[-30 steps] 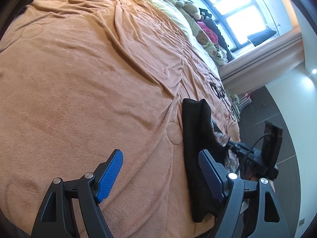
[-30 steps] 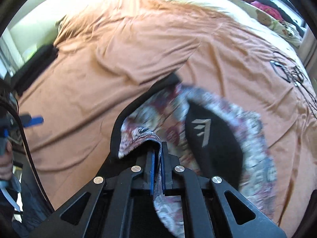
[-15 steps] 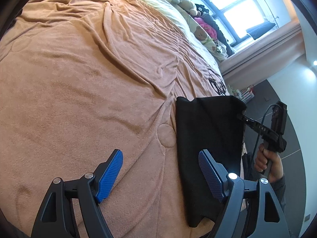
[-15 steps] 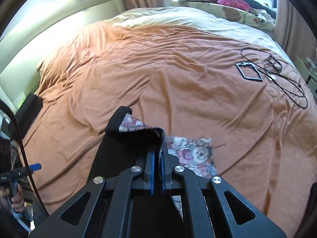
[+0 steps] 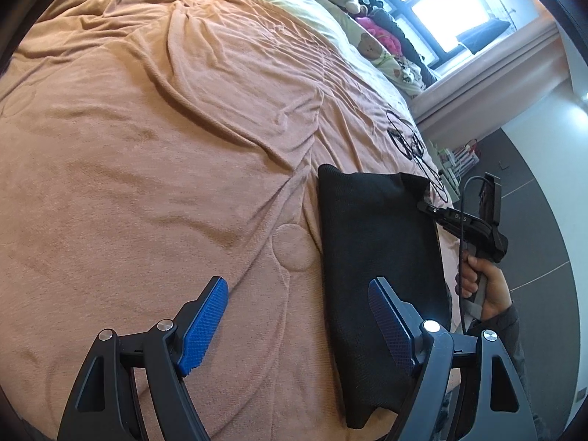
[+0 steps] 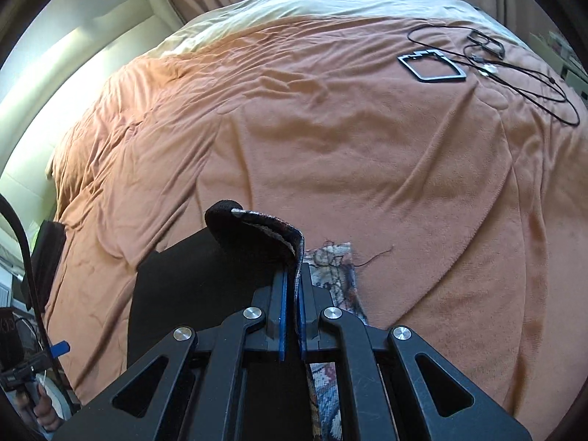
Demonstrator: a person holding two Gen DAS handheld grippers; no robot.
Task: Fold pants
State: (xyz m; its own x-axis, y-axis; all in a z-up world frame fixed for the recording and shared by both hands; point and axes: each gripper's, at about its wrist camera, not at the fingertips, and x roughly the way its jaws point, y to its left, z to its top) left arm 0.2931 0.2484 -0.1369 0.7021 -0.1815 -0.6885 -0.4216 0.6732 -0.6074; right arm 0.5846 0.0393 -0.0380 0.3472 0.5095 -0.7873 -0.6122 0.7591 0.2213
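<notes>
The pants (image 5: pixel 378 257) lie as a black folded slab on the orange blanket (image 5: pixel 165 183) of the bed, just ahead of and partly behind the right-hand finger of your left tongs (image 5: pixel 297 325). Seen from your right tongs (image 6: pixel 290 308), the same dark cloth (image 6: pixel 191 294) spreads to the left of and beneath the fingers, and a patterned inner side (image 6: pixel 332 261) shows just to their right.

Your right tongs are clamped on the pants: the blue pads are together with a curled edge of fabric (image 6: pixel 257 228) pinched between them, black outside and patterned inside, rising just above the fingertips. In the left wrist view those right tongs (image 5: pixel 426 206) reach the far right corner of the slab, and your right hand (image 5: pixel 481 286) grips the handle beyond the bed's edge.

Your left tongs stand wide apart with nothing between the pads; only blanket shows in the gap, with a stitched circle (image 5: pixel 292 246) just beyond it.

Farther out from your right tongs, toward the upper right, a dark square frame (image 6: pixel 431 68) and a loose black cable (image 6: pixel 533 84) lie on the blanket. Beyond them a pale cream sheet (image 6: pixel 330 3) covers the far end of the bed. From your left tongs, soft toys (image 5: pixel 371 42) sit by the window (image 5: pixel 433 7) at the far upper right.
</notes>
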